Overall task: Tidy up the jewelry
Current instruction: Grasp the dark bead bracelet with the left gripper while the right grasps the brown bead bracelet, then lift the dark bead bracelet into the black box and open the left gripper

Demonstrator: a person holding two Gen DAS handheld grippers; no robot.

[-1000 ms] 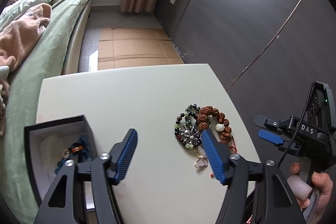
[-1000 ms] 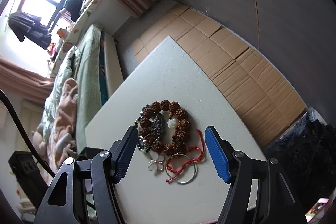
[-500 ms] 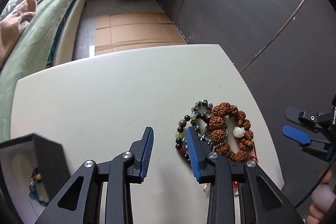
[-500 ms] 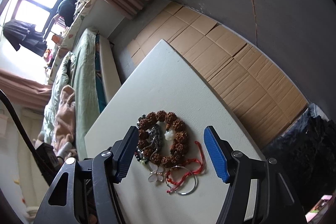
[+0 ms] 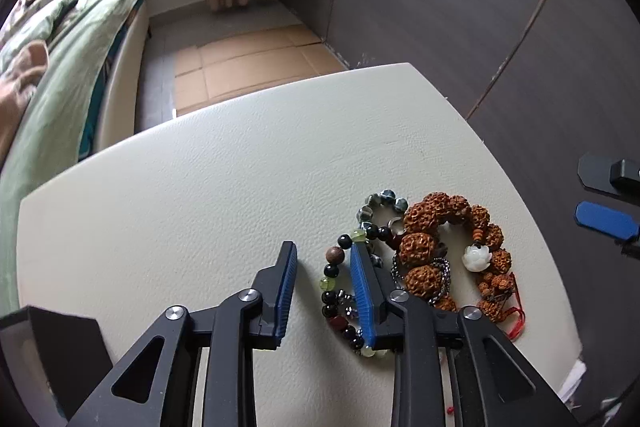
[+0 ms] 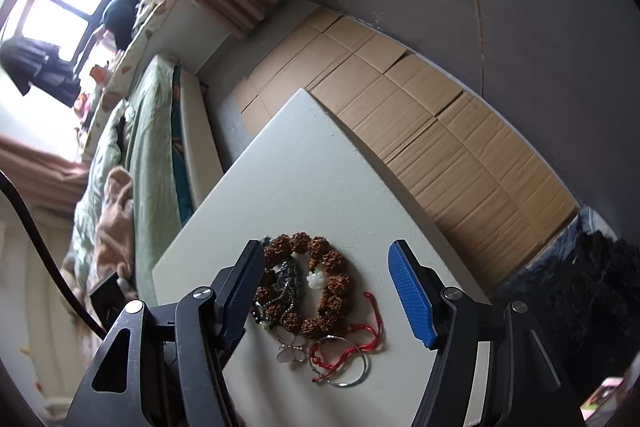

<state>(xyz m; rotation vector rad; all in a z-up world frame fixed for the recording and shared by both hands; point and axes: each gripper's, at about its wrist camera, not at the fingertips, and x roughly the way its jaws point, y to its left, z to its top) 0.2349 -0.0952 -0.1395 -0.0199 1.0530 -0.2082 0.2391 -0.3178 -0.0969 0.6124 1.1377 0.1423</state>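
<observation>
A pile of jewelry lies on the white table (image 5: 208,187). It holds a mixed dark bead bracelet (image 5: 335,267), a brown rough-seed bracelet (image 5: 432,223) with a white flower bead (image 5: 476,255), and a red cord (image 5: 518,319). My left gripper (image 5: 324,259) is open, narrowed, with the bead bracelet's left side between its fingers. My right gripper (image 6: 326,265) is wide open above the seed bracelet (image 6: 320,285). A butterfly pendant (image 6: 290,349), the red cord (image 6: 360,341) and a silver bangle (image 6: 348,379) lie in front.
A black jewelry box (image 5: 52,343) stands at the left near corner of the table. A bed with green cover (image 5: 68,67) lies left. Cardboard sheets (image 5: 248,63) cover the floor beyond the table. A dark wall (image 5: 460,7) stands at the right.
My left gripper has moved right from the box to the pile, lowered, and narrowed around the bead bracelet's edge. My right gripper has stayed over the pile, wide open.
</observation>
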